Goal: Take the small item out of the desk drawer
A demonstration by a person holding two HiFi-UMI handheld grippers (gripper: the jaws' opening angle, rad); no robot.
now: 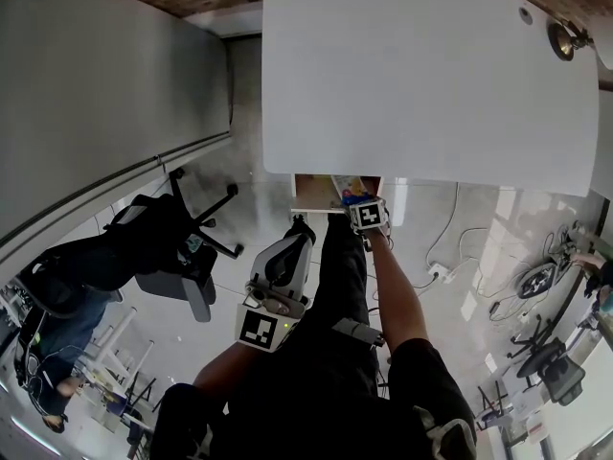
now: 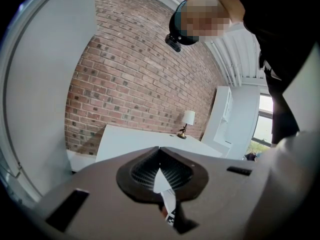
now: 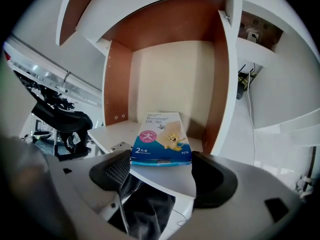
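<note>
Two grippers are in view, but only one is at work. The right gripper (image 3: 161, 176) holds its jaws spread wide at the front lip of the open drawer (image 3: 170, 84). The small bandage box (image 3: 161, 139) lies in the drawer at lower centre of the frame, just ahead of the jaws and between them. The pads seem clear of its sides, though the box's near edge partly hides this. The left gripper (image 2: 159, 151) hangs back, jaws together on nothing. The step in hand looks like lining up on the box. Next, the jaws would need to slide around it, close on its sides and lift it clear of the bench (image 1: 431, 75).
</note>
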